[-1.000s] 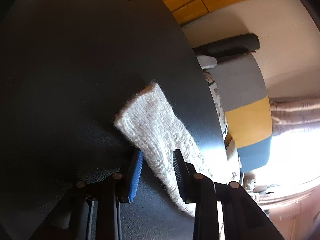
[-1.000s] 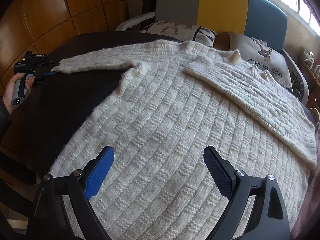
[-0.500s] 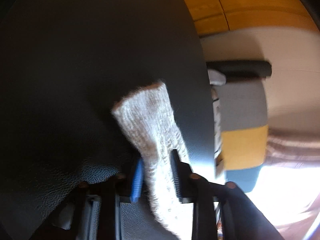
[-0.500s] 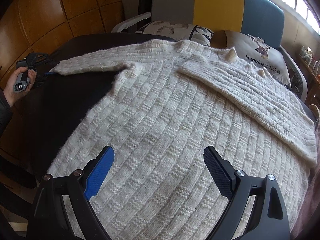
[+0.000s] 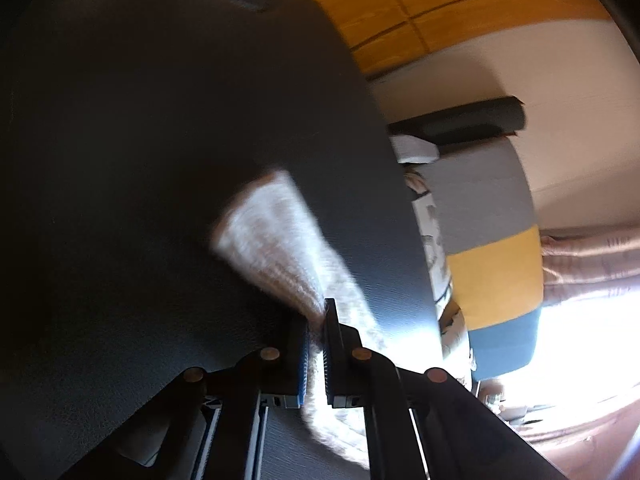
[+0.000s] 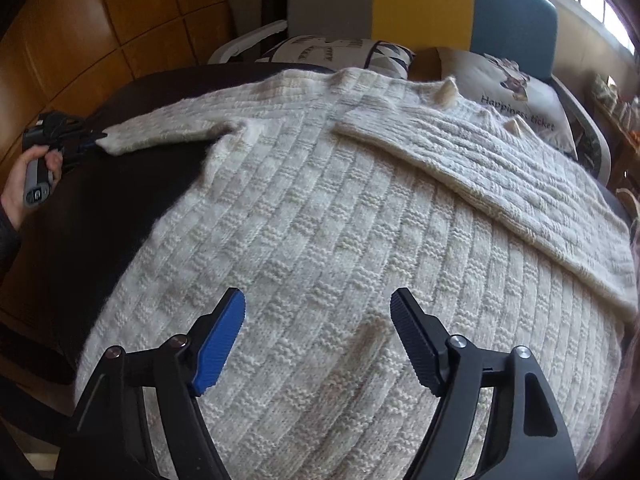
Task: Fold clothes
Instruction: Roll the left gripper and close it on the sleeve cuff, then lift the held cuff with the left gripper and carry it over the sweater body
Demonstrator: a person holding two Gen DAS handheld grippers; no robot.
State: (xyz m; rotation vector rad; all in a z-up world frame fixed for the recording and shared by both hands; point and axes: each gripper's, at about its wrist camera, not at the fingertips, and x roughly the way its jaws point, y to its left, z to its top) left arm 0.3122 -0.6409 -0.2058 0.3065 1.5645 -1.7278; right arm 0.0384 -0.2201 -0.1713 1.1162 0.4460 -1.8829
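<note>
The left gripper [image 5: 316,344] is clamped on the cuff [image 5: 272,236] of a soft, floppy sweater [image 6: 320,220] spread on the dark table [image 6: 100,200]; the right gripper [image 6: 318,320] hovers spread wide. Thick knit looks easy to pinch at edges.

The sweater [image 6: 340,240] is cream-white, knitted in a blocky ribbed check. The worktop [image 6: 120,208] beneath is black. The chair back [image 6: 420,4] runs grey, yellow, blue. Each gripper carries one blue pad [image 6: 220,344] and one black pad [image 6: 414,348].
</note>
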